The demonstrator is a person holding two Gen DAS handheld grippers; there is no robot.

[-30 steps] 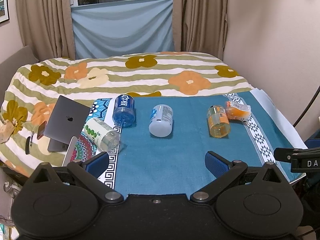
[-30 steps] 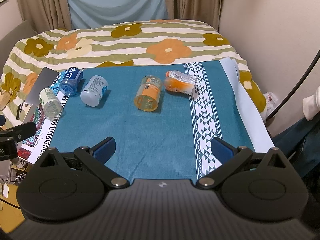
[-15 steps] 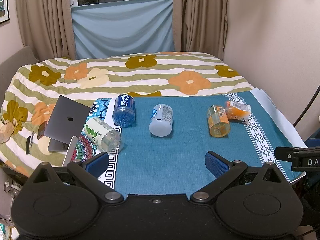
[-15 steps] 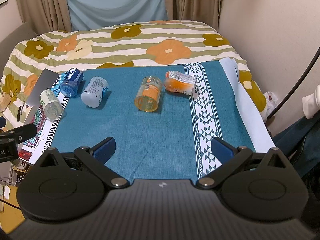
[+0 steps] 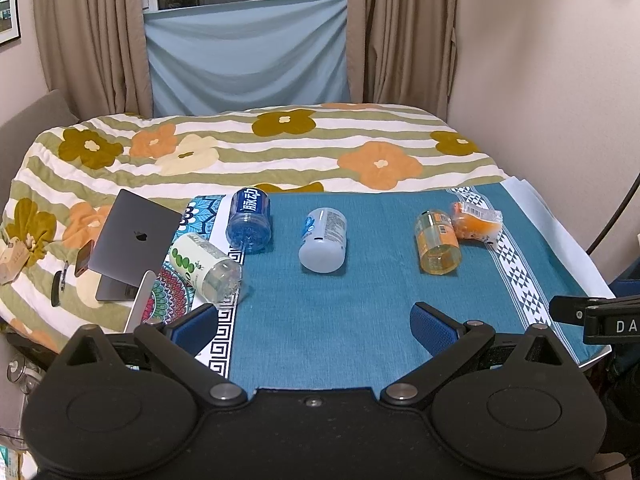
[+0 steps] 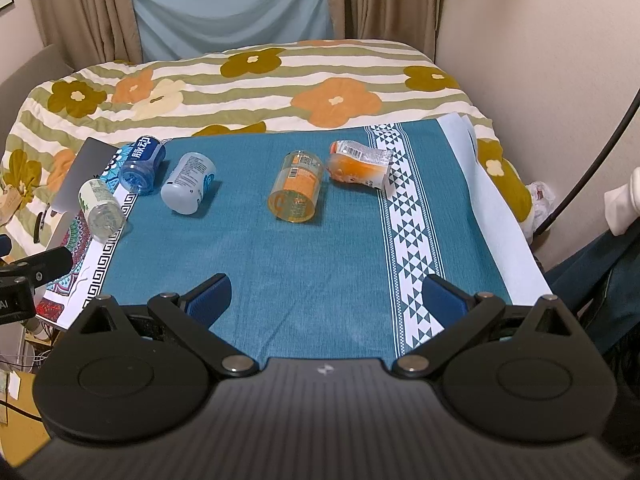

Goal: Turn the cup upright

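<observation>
Several cut bottle cups lie on their sides on the teal cloth [image 5: 340,320]: a green-dotted clear cup [image 5: 204,266], a blue cup [image 5: 249,220], a white cup [image 5: 323,240], an orange-label cup [image 5: 437,242] and a crumpled orange one [image 5: 476,222]. They also show in the right wrist view: green-dotted [image 6: 100,208], blue [image 6: 142,164], white [image 6: 188,188], orange-label [image 6: 298,192], crumpled [image 6: 358,164]. My left gripper [image 5: 314,326] is open and empty, near the front edge. My right gripper [image 6: 326,300] is open and empty, well short of the cups.
A grey laptop [image 5: 132,236] and a phone [image 5: 84,258] lie at the left on the flowered bedspread [image 5: 320,148]. A patterned mat [image 5: 168,292] lies under the green-dotted cup. A wall [image 6: 540,40] stands at the right. The other gripper's body [image 5: 600,316] shows at the right edge.
Both views have shifted very slightly; the cups have not moved and both grippers stay open.
</observation>
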